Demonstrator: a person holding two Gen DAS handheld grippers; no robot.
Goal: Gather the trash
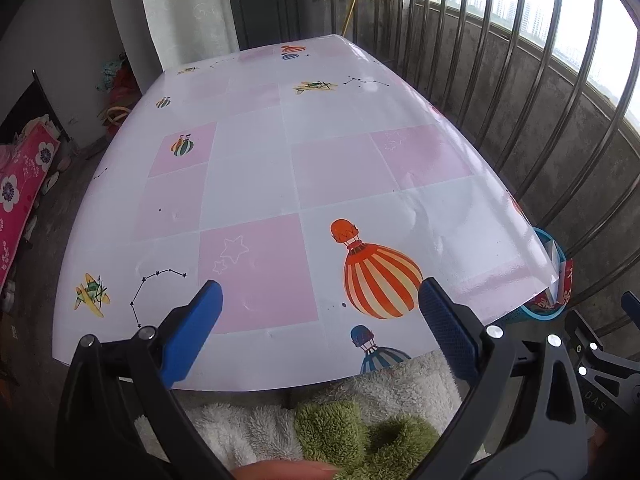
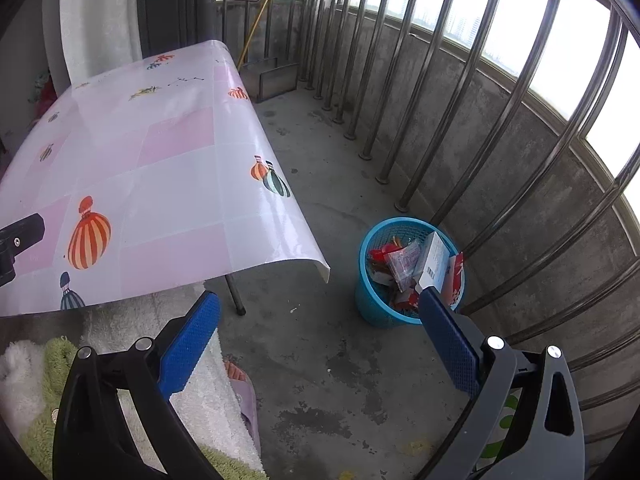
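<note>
Table [image 1: 280, 184]: standing beside the barred railing [image 2: 460, 92], wearing a glossy cloth of pink and white squares printed with balloons and little planes; its top is lying bare in both views.
Floor [image 2: 320, 380]: grey concrete, stained, running between the table and the railing.
Bin [image 2: 370, 304]: a blue mesh basket sitting on the floor near the table's right corner, close against the railing; in the left view only its rim [image 1: 558, 252] is peeking past the cloth's edge.
Trash [image 2: 404, 266]: lying inside the bin, red wrappers and a clear packet, with a white box [image 2: 432, 260] leaning upright among them.
Person: a fluffy white and green garment [image 1: 360, 432] is filling the bottom of the left view, and a foot in a pale slipper [image 2: 244, 392] is showing on the floor in the right view.
Left claw [image 1: 320, 304]: hovering over the near edge of the table, blue pads spread wide, gripping nothing.
Right claw [image 2: 320, 312]: hanging over the floor beside the table, pads spread wide and holding nothing; its right pad is overlapping the near rim of the bin in this view.
</note>
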